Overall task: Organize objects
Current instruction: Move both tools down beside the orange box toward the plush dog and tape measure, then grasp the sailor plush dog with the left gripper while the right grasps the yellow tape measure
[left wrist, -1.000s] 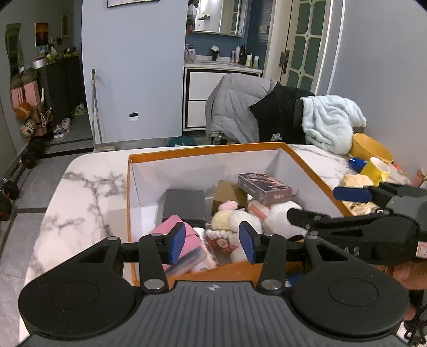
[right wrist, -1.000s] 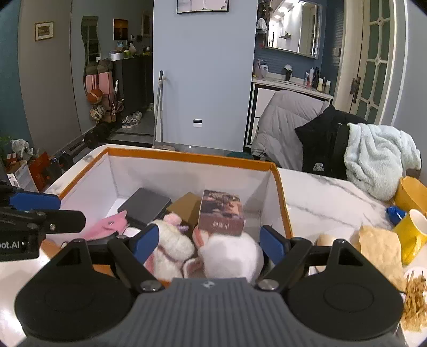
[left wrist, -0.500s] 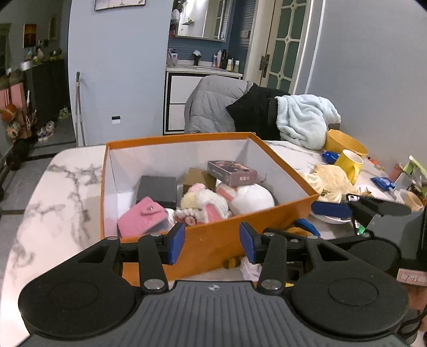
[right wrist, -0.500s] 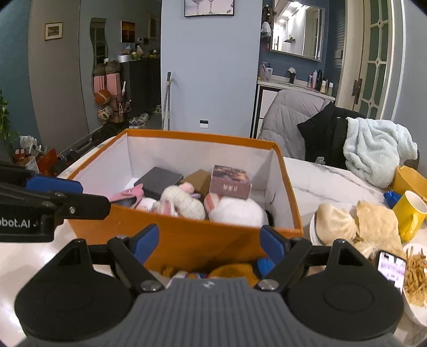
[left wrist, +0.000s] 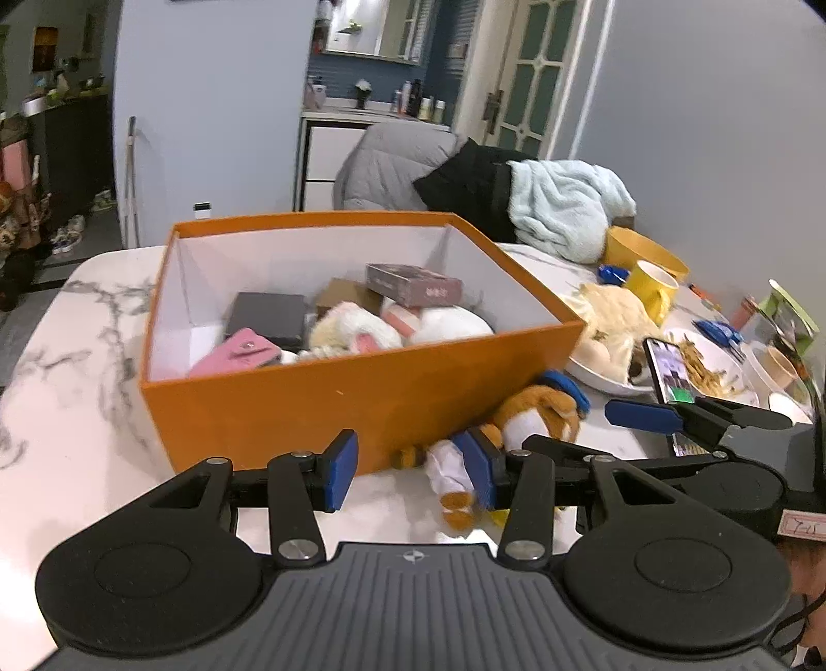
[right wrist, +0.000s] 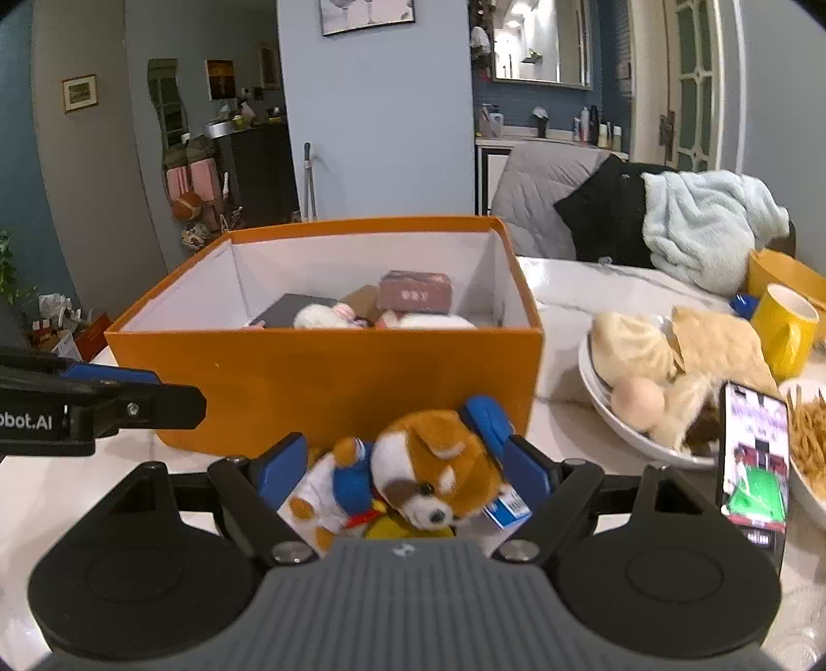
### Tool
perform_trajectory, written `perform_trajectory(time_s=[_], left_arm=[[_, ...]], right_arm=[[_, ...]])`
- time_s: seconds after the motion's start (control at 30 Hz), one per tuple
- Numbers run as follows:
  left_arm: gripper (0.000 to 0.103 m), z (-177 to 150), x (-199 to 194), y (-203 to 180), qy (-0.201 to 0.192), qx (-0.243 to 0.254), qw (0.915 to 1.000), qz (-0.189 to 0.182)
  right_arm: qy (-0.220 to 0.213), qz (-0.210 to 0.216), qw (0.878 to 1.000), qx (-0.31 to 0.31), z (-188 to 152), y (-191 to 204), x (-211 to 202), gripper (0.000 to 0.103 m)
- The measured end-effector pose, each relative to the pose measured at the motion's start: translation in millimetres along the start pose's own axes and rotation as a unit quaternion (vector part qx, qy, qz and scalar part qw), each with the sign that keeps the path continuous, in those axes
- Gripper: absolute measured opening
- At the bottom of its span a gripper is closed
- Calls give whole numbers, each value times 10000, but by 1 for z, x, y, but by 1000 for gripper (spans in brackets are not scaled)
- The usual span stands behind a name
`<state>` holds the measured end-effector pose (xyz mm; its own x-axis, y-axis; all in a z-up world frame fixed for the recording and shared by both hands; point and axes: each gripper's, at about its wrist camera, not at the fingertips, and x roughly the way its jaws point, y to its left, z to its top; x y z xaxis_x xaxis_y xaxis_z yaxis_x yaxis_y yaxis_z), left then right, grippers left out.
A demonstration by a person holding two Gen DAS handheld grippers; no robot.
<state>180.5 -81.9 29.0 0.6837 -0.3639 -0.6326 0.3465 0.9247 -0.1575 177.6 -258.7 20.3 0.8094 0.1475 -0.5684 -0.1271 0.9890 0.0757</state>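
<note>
1. A lived-in home: a marble worktop [left wrist: 77, 330] ahead of the gripper carries food plates [right wrist: 619, 428] and a yellow mug [right wrist: 787, 330].
2. Coats [right wrist: 547, 191] drape a chair beyond.
3. A bathroom vanity with toiletries [right wrist: 588, 126] and a mirror [right wrist: 542, 41] stands farther back; shoes [left wrist: 67, 232] lie far left.

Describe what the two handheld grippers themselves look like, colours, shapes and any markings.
Both the left gripper and the right gripper are matte black plastic, with two round discs flanking a ribbed grey centre plate. Their black linkage arms have silver rivets, and the fingers end in blue pads. White lettering ending "bot.AI" marks the left one's side.
</note>
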Motion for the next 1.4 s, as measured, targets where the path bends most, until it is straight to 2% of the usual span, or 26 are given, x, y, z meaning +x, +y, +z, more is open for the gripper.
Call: perform_trajectory(time_s=[0.23,0.3,0.5,0.6,0.8,0.93,1.4], left_arm=[[61,-11,18,-20,99,406,9991,-107],[71,-14,24,-27,109,596,9981,-88],[73,-18,43,-46,204,1055,9940,-215],[77,-20,51,-56,129,1343,9905,-246],[77,-26,73,-79,134,1950,9806,-147],[79,-31,84,-91,-5,2307,9729,123],[86,-39,108,-101,-72,2470,9681,415]], right_arm=[[157,-71,9995,246,-28,-15,4,83],[170,-123,9994,288,-37,-18,4,83],[236,-228,9987,384,-58,-26,4,83],[265,-276,9984,407,-68,-30,3,83],[226,-281,9972,651,-86,-36,1,83],[121,-298,9976,619,-94,-37,0,83],[-23,-81,9981,617,-98,-39,-1,86]])
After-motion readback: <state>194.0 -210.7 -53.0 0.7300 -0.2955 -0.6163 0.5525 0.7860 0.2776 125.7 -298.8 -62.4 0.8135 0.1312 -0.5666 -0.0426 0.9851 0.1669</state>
